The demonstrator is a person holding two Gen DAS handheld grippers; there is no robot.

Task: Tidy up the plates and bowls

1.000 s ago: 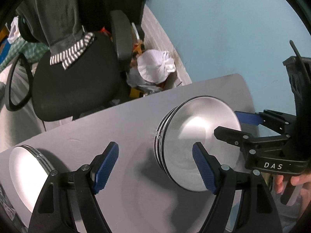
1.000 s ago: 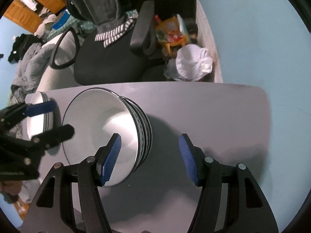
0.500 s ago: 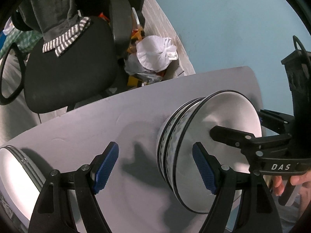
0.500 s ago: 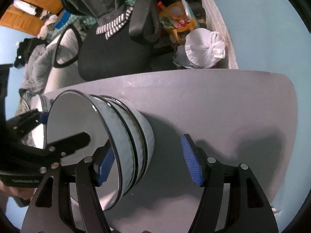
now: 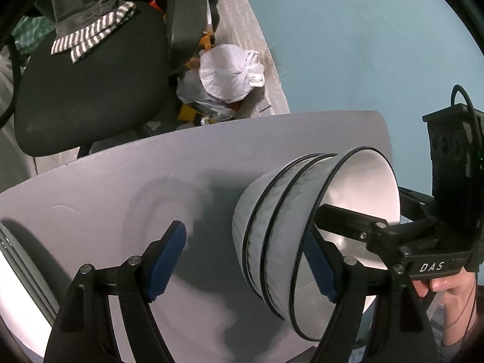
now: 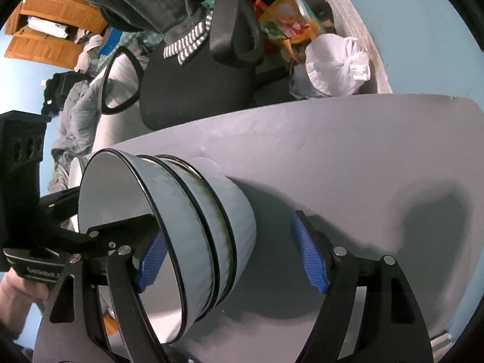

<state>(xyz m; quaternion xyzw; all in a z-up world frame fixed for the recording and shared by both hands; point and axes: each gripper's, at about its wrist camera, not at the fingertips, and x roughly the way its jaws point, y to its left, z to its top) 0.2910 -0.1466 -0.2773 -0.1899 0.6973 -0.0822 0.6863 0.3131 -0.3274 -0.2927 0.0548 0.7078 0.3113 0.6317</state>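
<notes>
Left wrist view: the grey table (image 5: 211, 157) carries the stack of bowls (image 5: 281, 227) – the left gripper (image 5: 248, 260), closing, and the right gripper (image 6: 233, 257), opening, both straddle the stack's wall with wide jaws, not pressing.

Black-rimmed pale grey bowls (image 5: 272, 236) on a grey table (image 5: 121, 187); blue-padded tongs (image 5: 245, 260).

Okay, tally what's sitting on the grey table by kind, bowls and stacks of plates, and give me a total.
Bowls: 3, nested in one another
Plate stacks: 1, cut off at the picture's edge, so its plates can't be counted
Total: 4
</notes>
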